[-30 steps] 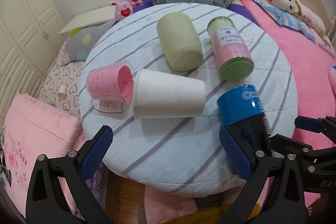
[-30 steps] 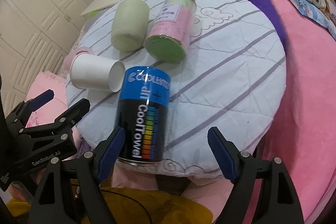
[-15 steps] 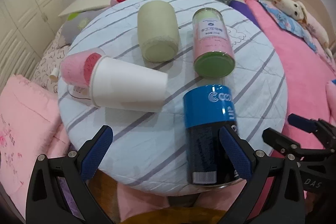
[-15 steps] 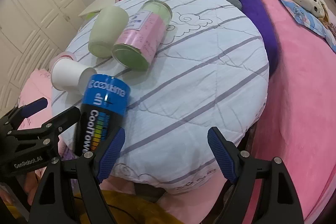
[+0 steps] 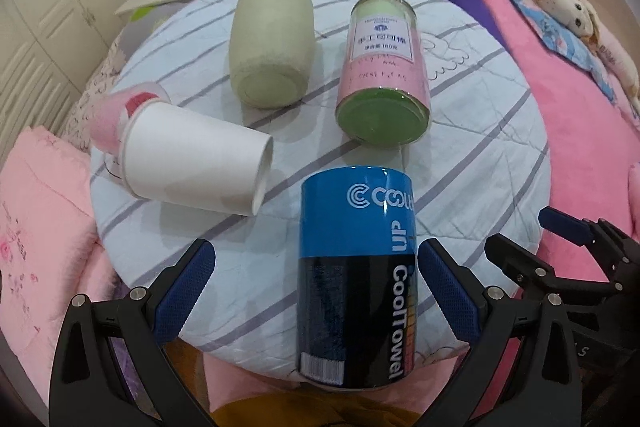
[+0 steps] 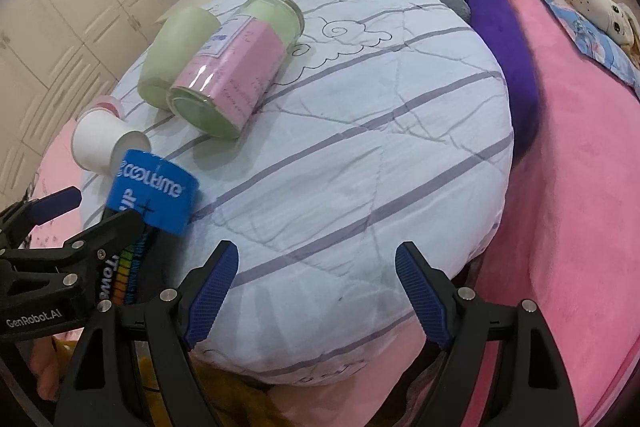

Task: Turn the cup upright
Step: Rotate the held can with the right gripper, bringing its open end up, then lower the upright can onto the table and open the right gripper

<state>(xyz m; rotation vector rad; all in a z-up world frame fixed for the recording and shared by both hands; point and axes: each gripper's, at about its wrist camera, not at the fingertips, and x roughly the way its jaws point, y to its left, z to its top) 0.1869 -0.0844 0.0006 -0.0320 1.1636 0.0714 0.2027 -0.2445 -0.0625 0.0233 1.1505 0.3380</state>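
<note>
Pale blue quilted cloth with grey-purple stripes covers the round table (image 6: 360, 131), which stands against a pink bed (image 6: 580, 187). Five containers lie on their sides on the table's left half. The blue-and-black CoolTowel can (image 5: 356, 267) lies at the near edge, between the spread fingers of the left gripper (image 5: 316, 291); its jaws stand wide apart, and the right pad is just beside the can, though contact cannot be judged. Behind it lies a glass jar (image 5: 382, 83) with a pink label, its green base facing the camera. Just left of the jar is a pale green cup (image 5: 270, 45), bottom toward the camera. The white paper cup (image 5: 192, 163) rests near the table's left edge, its base pointing right toward the can. A pink cup (image 5: 116, 119) lies touching it on the far left. The right gripper (image 6: 316, 291) hangs open over the bare near edge of the table, holding nothing.
</note>
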